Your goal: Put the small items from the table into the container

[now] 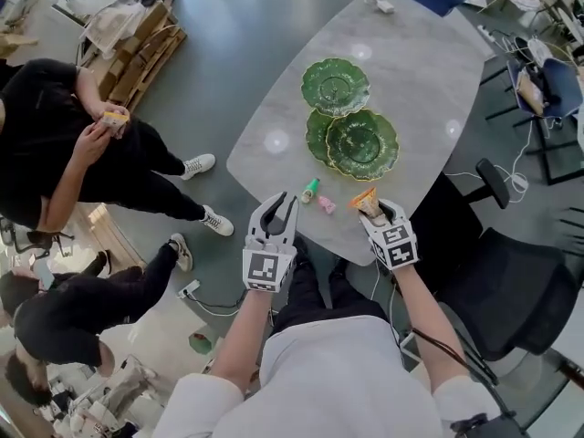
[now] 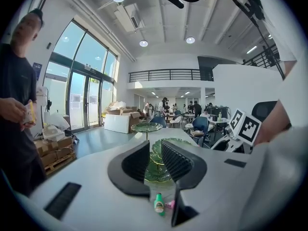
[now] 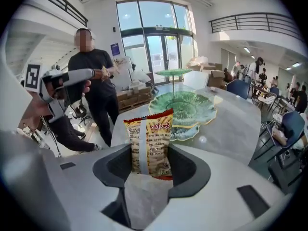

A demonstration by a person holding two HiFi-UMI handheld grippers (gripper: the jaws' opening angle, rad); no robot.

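My right gripper (image 1: 378,213) is shut on an orange and yellow snack packet (image 3: 150,141), which stands upright between the jaws and is lifted off the grey table (image 1: 411,89). In the head view the snack packet (image 1: 366,198) pokes out in front of that gripper. My left gripper (image 1: 279,207) hovers at the table's near edge, open, with nothing between its jaws. Just beyond it lie a small green bottle (image 1: 311,189) and a pink item (image 1: 326,205). In the left gripper view the green bottle (image 2: 159,203) shows below the left gripper (image 2: 155,152). Green leaf-shaped plates (image 1: 362,144) sit mid-table.
Two people (image 1: 55,144) stand to the table's left, beside wooden pallets (image 1: 137,48). A black office chair (image 1: 511,281) is at the right. A small white object (image 1: 383,5) lies at the table's far end. One green plate (image 2: 147,127) sits raised above the others.
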